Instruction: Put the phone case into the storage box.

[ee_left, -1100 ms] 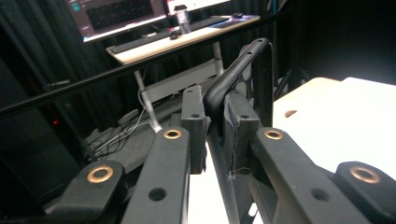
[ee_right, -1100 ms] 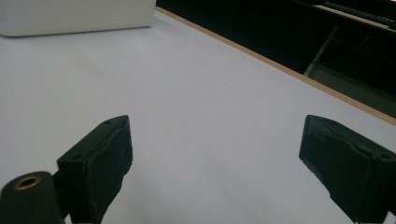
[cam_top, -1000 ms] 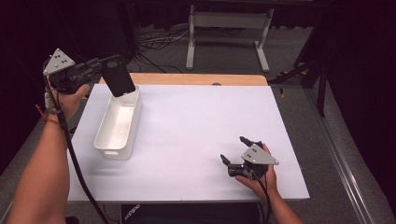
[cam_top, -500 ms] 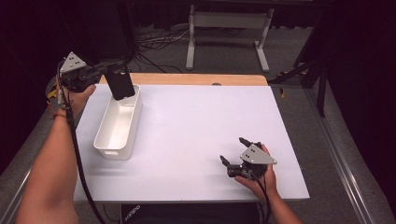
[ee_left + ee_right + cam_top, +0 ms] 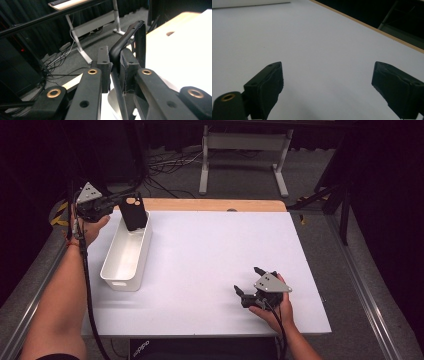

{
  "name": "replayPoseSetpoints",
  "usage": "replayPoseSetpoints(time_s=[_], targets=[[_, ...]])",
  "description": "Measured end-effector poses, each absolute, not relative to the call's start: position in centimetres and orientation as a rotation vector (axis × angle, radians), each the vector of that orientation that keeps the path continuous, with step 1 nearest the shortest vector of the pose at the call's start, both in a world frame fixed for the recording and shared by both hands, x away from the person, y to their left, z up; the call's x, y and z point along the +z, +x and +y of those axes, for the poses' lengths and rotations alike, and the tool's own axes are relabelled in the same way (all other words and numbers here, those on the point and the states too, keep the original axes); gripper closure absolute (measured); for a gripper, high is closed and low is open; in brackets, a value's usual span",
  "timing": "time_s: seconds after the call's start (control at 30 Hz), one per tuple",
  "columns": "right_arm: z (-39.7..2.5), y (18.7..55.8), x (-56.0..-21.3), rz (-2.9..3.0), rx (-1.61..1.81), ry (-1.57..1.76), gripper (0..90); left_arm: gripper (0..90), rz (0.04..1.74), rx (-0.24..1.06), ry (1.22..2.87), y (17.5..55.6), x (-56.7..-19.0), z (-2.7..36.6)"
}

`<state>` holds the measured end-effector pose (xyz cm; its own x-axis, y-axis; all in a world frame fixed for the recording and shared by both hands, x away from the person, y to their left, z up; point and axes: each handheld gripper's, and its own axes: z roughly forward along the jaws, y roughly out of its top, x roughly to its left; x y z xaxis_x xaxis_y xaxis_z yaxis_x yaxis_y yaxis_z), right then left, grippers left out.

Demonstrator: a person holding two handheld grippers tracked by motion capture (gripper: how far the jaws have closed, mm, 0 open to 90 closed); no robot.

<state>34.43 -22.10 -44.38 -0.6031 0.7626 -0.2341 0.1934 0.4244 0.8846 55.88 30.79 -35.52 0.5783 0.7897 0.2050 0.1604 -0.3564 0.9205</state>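
High view. The left hand-held gripper (image 5: 116, 204), at the upper left of the frame, is clamped on the upper edge of a black phone case (image 5: 132, 213), which hangs upright over the far end of the white bin (image 5: 125, 255), its lower edge at or just inside the rim. Against the frames from a second and half a second earlier, the case has travelled a little to the right and now sits more squarely over the bin's far end, while the bin itself has not moved. This is judged to be the approach to a drop into the bin, with release not yet made.

The right hand-held gripper (image 5: 249, 285), at the lower right of the frame, rests on the white table (image 5: 215, 245) where it lay in both earlier frames, its jaws spread wide and holding nothing.

Left gripper view. The case's (image 5: 125, 47) curved rim rises between the two pads (image 5: 103, 62), seen edge-on; its face is hidden, and the bin below appears only as a pale sliver at the lower centre. Whether the case touches the bin's wall cannot be told.

Right gripper view. The parted jaws frame bare table (image 5: 324, 37), and the wooden table edge (image 5: 372, 28) crosses the upper right.
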Motion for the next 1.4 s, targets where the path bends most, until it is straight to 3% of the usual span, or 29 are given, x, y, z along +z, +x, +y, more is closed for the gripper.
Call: replayPoseSetpoints(time_s=[0.43,0.73,1.4], targets=[[-22.1,34.4,-44.4,2.053,1.149,0.799,11.5,79.7,0.768,0.822,1.858,56.4,-36.8,30.3],[-22.0,34.4,-44.4,2.06,1.151,0.786,11.7,74.2,0.836,0.847,1.925,56.8,-37.6,30.4],[-22.1,34.6,-44.4,2.07,1.159,0.777,11.7,76.1,0.934,0.852,2.036,58.1,-39.3,29.3]])
